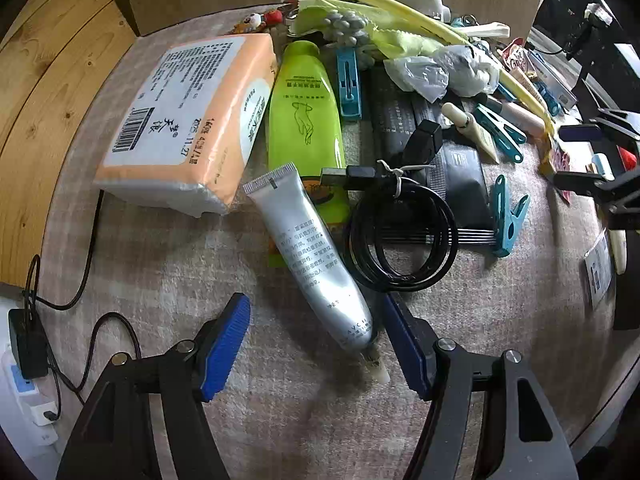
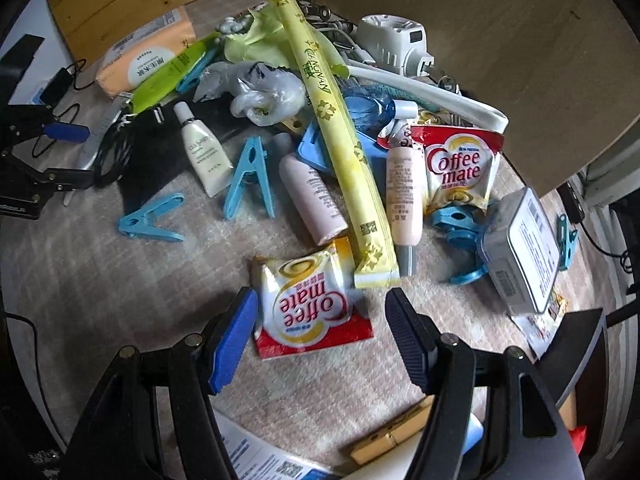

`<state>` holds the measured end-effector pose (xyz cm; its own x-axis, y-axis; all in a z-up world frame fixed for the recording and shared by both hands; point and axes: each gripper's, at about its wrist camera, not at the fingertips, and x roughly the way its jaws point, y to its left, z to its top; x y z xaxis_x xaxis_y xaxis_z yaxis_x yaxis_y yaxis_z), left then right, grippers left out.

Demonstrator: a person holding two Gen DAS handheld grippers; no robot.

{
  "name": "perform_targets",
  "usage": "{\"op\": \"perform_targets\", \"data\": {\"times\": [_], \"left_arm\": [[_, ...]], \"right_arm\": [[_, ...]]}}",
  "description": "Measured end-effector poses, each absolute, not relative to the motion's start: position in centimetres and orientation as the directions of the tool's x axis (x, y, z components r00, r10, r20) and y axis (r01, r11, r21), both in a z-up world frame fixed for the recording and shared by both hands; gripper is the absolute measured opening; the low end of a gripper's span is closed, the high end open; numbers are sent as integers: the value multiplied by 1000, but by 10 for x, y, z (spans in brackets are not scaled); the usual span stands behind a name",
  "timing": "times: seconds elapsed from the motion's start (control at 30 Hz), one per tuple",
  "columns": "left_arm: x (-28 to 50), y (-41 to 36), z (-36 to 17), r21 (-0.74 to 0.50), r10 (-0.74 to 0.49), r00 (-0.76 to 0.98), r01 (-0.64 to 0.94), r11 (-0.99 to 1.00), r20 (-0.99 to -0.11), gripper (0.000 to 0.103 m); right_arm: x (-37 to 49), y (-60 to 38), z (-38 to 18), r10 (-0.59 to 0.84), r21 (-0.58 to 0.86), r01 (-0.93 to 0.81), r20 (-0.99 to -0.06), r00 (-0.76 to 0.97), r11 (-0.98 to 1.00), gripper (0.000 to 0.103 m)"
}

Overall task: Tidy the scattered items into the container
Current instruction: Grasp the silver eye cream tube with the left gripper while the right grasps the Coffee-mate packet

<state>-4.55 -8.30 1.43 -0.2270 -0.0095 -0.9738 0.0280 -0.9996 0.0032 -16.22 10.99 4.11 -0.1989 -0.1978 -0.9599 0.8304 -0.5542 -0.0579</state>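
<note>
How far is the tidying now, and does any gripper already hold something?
Nothing looks tidied yet, and no container with items in it is visible. The left gripper is open around the silver tube; the right gripper is open over a Coffee mate sachet. The tissue pack, green bottle and clothes pegs remain scattered.

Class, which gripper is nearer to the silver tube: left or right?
Left. The left gripper has its open jaws either side of the silver tube; the right gripper is away across the clutter, over a Coffee-mate sachet.
</note>
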Motion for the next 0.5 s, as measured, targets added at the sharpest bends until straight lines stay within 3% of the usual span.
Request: {"op": "perform_targets", "data": {"times": [0.1,0.2,0.3,0.4,0.5], "left_arm": [[-44,-83,15,0,-5,-229,25,-1000,-973,64],[-41,-83,17,-5,0,-235,21,-1000,-972,53],[-37,-91,17,-9,4,-240,19,-1000,-971,46],[-36,-92,18,-9,4,-244,21,-1000,-970,42],[-34,-94,19,-8,1,-246,27,-1000,-969,33]], "right_arm": [[-167,108,36,-209,-30,829,-962,-176,-559,66],[-169,108,36,-220,-9,820,-962,-165,-573,66],[-165,108,37,-215,-7,818,-964,-159,-575,58],[-160,109,38,-207,-4,827,-968,-146,-562,56],[-157,111,40,-209,6,826,-968,-135,-564,53]]}}
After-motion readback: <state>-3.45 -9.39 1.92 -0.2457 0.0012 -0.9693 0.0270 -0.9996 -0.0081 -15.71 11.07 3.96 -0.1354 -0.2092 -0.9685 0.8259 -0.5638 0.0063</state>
